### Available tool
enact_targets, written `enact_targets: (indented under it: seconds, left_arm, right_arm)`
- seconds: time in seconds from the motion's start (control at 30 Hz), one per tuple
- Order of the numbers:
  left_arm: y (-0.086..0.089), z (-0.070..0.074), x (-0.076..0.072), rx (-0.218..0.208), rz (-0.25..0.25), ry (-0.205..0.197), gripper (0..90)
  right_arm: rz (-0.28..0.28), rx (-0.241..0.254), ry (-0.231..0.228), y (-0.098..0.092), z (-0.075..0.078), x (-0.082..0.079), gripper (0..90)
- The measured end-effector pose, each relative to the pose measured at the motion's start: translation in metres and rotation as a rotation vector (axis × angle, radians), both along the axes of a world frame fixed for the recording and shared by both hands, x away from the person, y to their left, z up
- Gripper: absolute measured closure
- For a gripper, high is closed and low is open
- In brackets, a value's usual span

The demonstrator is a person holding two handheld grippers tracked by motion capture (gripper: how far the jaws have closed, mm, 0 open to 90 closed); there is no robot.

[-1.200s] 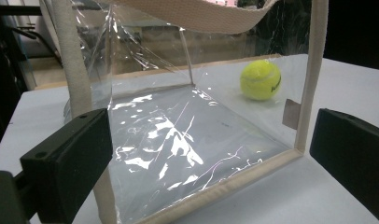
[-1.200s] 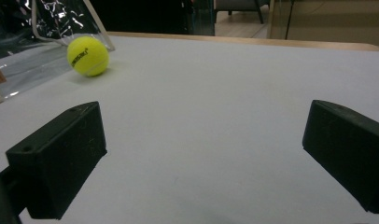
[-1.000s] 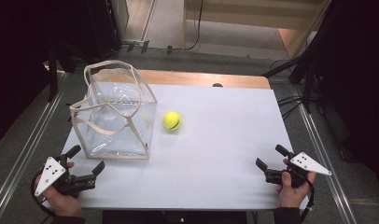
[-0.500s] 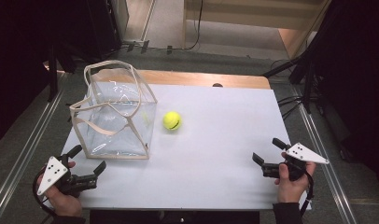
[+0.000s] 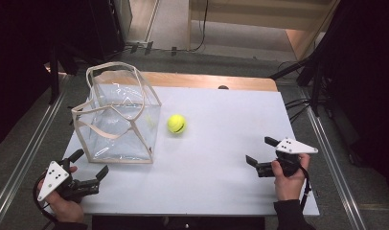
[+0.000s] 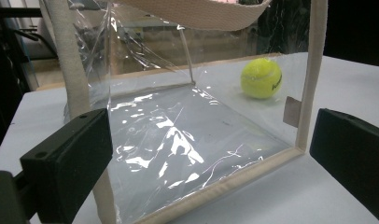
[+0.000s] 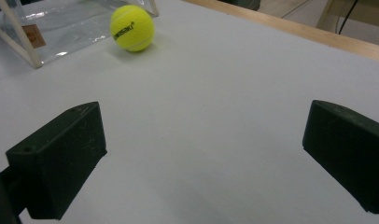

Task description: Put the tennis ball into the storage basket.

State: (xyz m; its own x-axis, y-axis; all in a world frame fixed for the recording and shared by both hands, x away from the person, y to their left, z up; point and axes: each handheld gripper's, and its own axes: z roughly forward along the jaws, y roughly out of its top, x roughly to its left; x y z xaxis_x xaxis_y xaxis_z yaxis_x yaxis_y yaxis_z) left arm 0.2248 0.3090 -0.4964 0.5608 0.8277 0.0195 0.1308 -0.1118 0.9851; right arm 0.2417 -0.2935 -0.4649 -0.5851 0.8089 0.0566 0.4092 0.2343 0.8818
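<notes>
A clear plastic bag with cream fabric trim and handles stands upright at the table's left. Just right of it a yellow tennis ball rests on the white surface. My left gripper is open at the front left corner, a short way in front of the bag, nothing between its jaws. In the left gripper view the bag looms close, and the ball shows through its clear wall. My right gripper is open at the front right, well apart from the ball, which lies far ahead of it.
The white table top has a wooden strip along its far edge. Metal rails run on the floor beside both sides, and dark stands and cables sit at the right.
My right gripper has shifted left and slightly forward over the table. The left gripper, bag and ball have stayed put.
</notes>
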Motion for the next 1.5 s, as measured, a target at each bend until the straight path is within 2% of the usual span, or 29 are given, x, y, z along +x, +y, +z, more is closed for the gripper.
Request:
enact_targets:
  seconds: [0.07, 0.2, 0.4, 0.6, 0.83, 1.1, 1.2, 1.5]
  left_arm:
    - [0.0, 0.0, 0.0, -0.002, 0.0, 0.0, 0.0]
    - [0.0, 0.0, 0.0, 0.002, 0.0, -0.001, 0.0]
    - [0.0, 0.0, 0.0, 0.007, 0.001, 0.001, 0.0]
    - [-0.001, 0.0, -0.001, 0.003, 0.002, 0.0, 0.0]
    - [-0.001, 0.0, -0.001, 0.009, 0.0, 0.0, 0.0]
    - [-0.001, 0.0, -0.001, 0.011, -0.001, -0.001, 0.0]
    - [-0.001, 0.0, -0.001, 0.011, -0.001, -0.001, 0.0]
    - [-0.001, 0.0, -0.001, 0.01, 0.0, -0.001, 0.0]
  right_arm:
    - [0.029, -0.018, 0.012, 0.006, 0.002, 0.007, 0.0]
    - [0.044, -0.035, 0.026, 0.015, 0.006, 0.016, 0.0]
    - [0.074, -0.032, 0.03, 0.026, 0.012, 0.026, 0.0]
    - [0.091, -0.05, 0.041, 0.038, 0.017, 0.035, 0.0]
    - [0.139, -0.078, 0.052, 0.059, 0.021, 0.049, 0.0]
    - [0.165, -0.1, 0.05, 0.075, 0.025, 0.059, 0.0]
    - [0.175, -0.115, 0.066, 0.084, 0.026, 0.064, 0.0]
    - [0.198, -0.144, 0.073, 0.099, 0.029, 0.074, 0.0]
